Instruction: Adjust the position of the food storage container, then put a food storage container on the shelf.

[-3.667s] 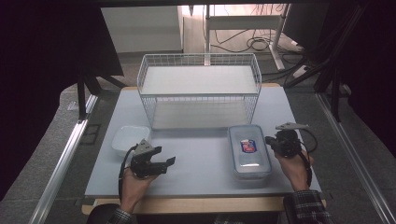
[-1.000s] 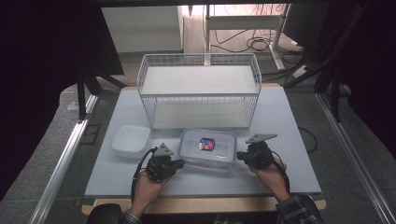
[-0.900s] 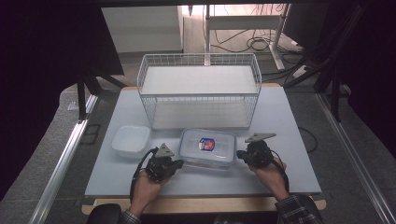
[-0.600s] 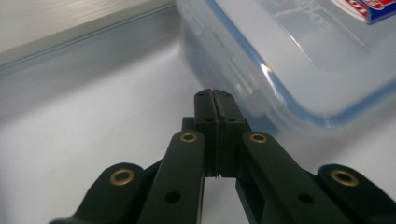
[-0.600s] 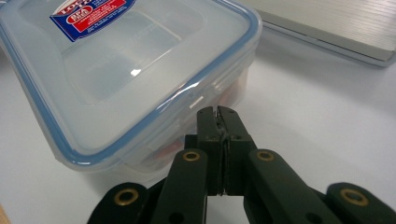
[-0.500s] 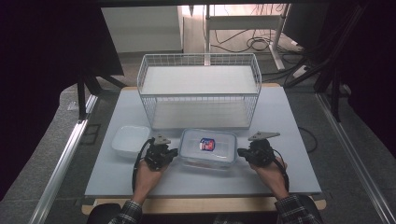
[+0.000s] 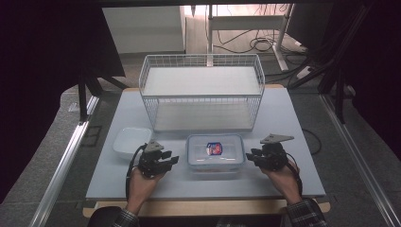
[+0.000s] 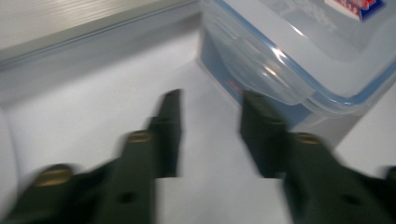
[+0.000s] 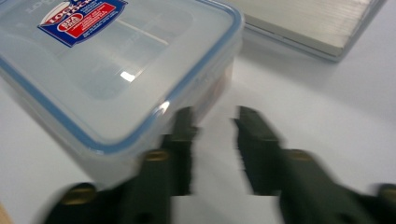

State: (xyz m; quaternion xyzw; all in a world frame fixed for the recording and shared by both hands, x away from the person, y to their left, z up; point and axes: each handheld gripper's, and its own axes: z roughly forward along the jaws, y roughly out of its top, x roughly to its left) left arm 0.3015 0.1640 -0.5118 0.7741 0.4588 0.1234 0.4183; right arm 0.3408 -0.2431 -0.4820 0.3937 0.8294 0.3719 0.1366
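Currently both tongs, left and right, have just been opening, empty, flanking the clear blue-rimmed plastic lidded container; careless closing risks shoving it.

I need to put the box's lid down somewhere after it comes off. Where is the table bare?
Bare tabletop runs right of the wire basket and behind the right gripper. A bare strip lies along the near edge, in front of the lidded box. It is crowded between the white dish, left gripper and box.

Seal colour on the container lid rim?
Blue, around the clear lid of the container; best in the right gripper view.
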